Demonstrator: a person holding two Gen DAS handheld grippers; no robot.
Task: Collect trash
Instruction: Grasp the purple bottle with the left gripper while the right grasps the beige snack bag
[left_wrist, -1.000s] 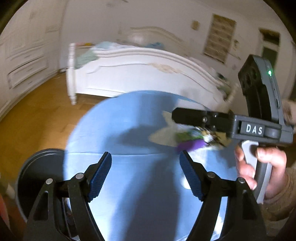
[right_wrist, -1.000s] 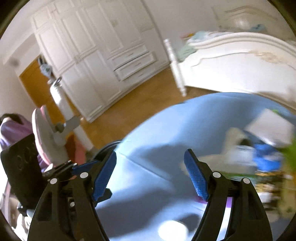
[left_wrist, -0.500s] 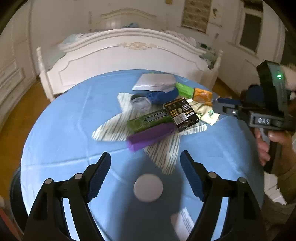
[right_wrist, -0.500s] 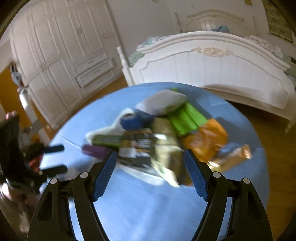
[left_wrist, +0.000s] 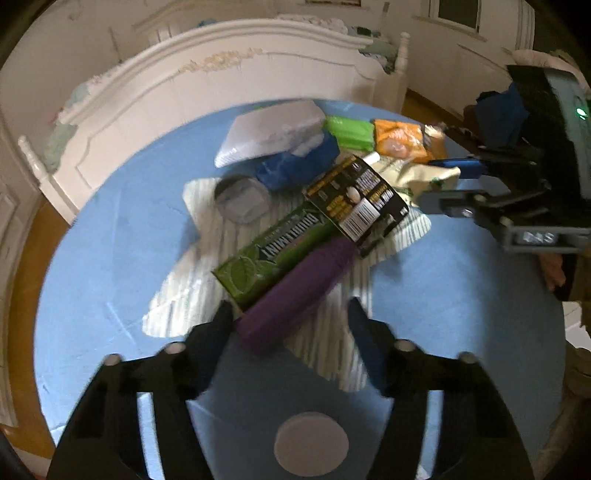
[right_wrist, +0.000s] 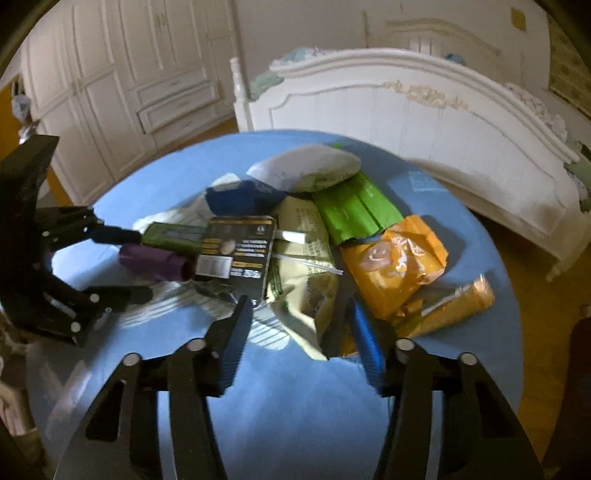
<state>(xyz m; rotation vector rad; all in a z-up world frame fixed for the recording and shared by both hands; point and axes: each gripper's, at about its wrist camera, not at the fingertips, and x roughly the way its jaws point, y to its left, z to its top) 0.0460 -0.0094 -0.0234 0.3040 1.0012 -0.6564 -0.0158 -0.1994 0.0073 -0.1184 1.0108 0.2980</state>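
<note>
My left gripper (left_wrist: 291, 325) angled down over the blue table (left_wrist: 110, 258), jaws closing, pads touching nothing, my right gripper (right_wrist: 299, 328) beside it, angled down, jaws closing, gripping nothing

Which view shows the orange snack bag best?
The right wrist view: the orange snack bag lies whole, near the centre, beside the green packet. The left wrist view shows it only small and far, at the pile's back edge.

A white carved bed frame (right_wrist: 424, 110) stands behind the round blue table (left_wrist: 110, 258), white wardrobes (right_wrist: 110, 74) alongside.
</note>
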